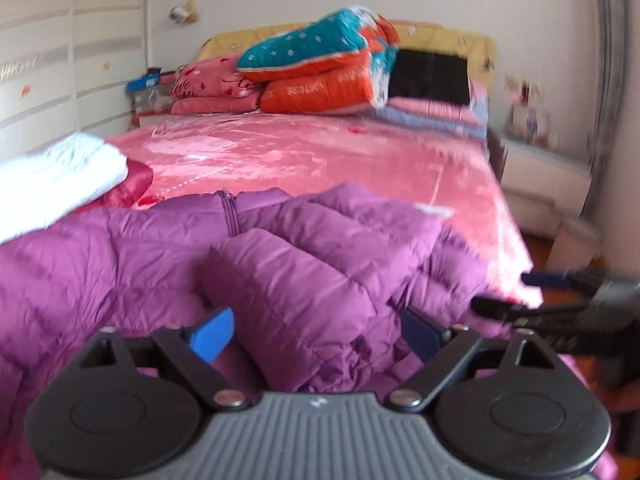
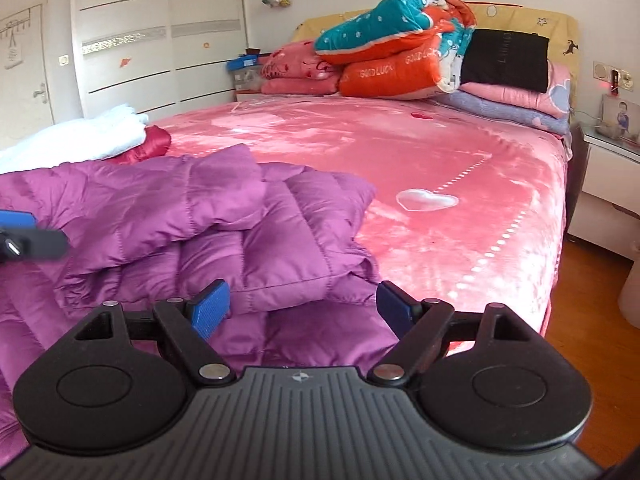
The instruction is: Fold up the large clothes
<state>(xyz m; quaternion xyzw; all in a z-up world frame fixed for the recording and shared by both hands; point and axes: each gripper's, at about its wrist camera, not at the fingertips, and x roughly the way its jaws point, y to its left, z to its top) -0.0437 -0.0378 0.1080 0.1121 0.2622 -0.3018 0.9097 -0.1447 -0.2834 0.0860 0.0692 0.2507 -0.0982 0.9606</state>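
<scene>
A purple quilted down jacket (image 1: 160, 248) (image 2: 200, 216) lies on the near part of a bed covered by a pink blanket (image 1: 320, 152) (image 2: 440, 152). Its zip faces up and a sleeve is folded over the body. My left gripper (image 1: 318, 332) hovers open just above the folded sleeve, with its blue pads (image 1: 216, 330) apart and not pressing the cloth. My right gripper (image 2: 303, 308) is open too, over the jacket's right edge near the bed's side. Each gripper shows at the edge of the other's view: the right gripper (image 1: 516, 308) and the left gripper (image 2: 24, 236).
A folded white garment (image 1: 60, 176) (image 2: 80, 136) rests on a red one (image 1: 136, 184) (image 2: 148, 144) at the left. Quilts and pillows (image 1: 320, 64) (image 2: 400, 52) are piled at the headboard. A nightstand (image 2: 608, 168) and wooden floor (image 2: 592, 328) are on the right, and a wardrobe (image 2: 160, 40) on the left.
</scene>
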